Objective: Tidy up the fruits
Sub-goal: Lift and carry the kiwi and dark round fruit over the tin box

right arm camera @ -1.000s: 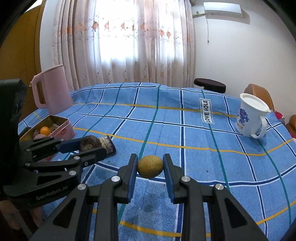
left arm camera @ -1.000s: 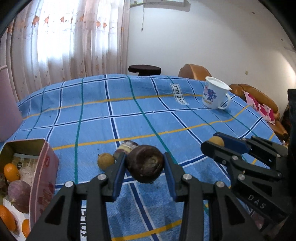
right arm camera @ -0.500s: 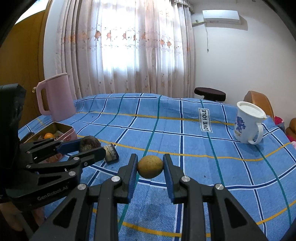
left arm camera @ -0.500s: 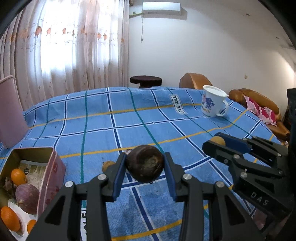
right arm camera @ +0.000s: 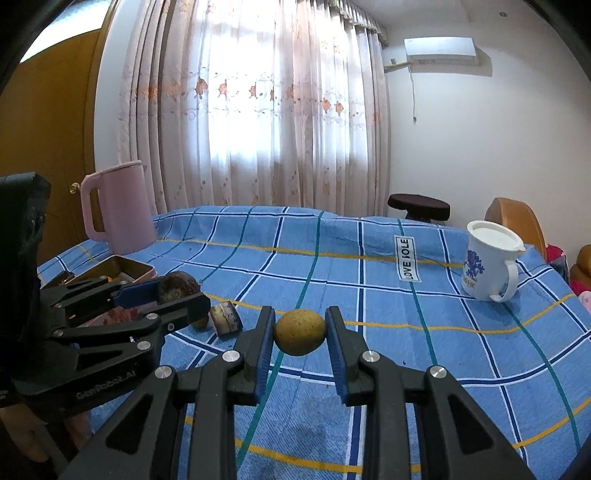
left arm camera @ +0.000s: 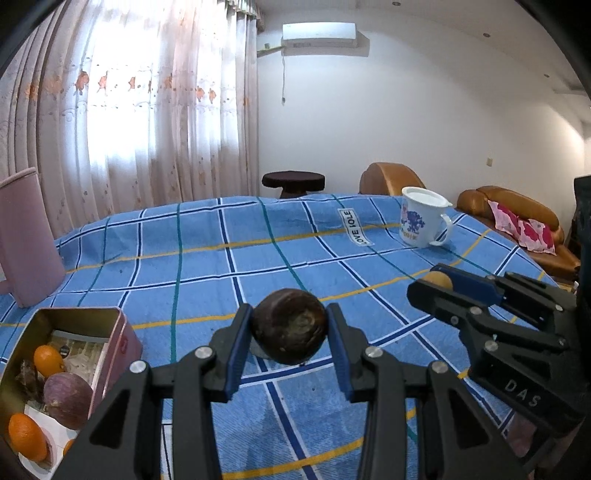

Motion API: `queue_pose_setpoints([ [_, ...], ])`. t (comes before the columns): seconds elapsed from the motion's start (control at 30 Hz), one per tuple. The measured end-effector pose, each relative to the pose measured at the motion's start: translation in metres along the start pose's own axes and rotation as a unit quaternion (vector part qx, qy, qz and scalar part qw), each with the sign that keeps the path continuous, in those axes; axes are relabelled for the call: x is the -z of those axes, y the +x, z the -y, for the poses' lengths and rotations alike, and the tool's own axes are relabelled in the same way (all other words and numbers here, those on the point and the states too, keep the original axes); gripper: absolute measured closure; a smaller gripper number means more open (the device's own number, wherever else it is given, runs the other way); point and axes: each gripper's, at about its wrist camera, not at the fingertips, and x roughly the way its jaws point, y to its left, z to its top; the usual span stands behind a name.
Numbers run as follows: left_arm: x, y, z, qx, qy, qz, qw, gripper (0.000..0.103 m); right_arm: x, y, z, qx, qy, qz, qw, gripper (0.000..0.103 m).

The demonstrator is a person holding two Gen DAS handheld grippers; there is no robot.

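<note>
Blue cloth [left arm camera: 207, 266] wide open ahead; L gripper [left arm camera: 289, 334] clamps dark fruit [left arm camera: 289, 331], R gripper [right arm camera: 300, 332] clamps yellow fruit [right arm camera: 300, 332]; tin [left arm camera: 114, 332] at 9 o'clock.

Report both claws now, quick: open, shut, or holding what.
Left claw: shut on the dark brown round fruit.
Right claw: shut on the small yellow-brown fruit.

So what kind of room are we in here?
Most likely a home living room: a wall air conditioner above curtained windows, brown sofas beside a table under a blue plaid cloth, with a mug on it.
</note>
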Motion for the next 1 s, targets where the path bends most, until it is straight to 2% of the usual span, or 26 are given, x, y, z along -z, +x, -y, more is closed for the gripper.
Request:
queue_pose_setpoints([
  [0.37,0.002,-0.015,0.004,-0.010,0.010,0.039,0.9992,0.061,0.000,-0.017,-0.003,0.004,-0.008,0.045,0.999,0.073],
  [0.73,0.004,-0.026,-0.003,-0.014,0.008,0.056,0.9983,0.061,0.000,-0.018,-0.010,0.015,-0.018,0.047,0.999,0.073],
  [1.0,0.008,-0.040,-0.037,-0.023,-0.022,0.047,0.9984,0.061,-0.006,-0.002,-0.037,-0.017,-0.027,0.030,0.999,0.073],
])
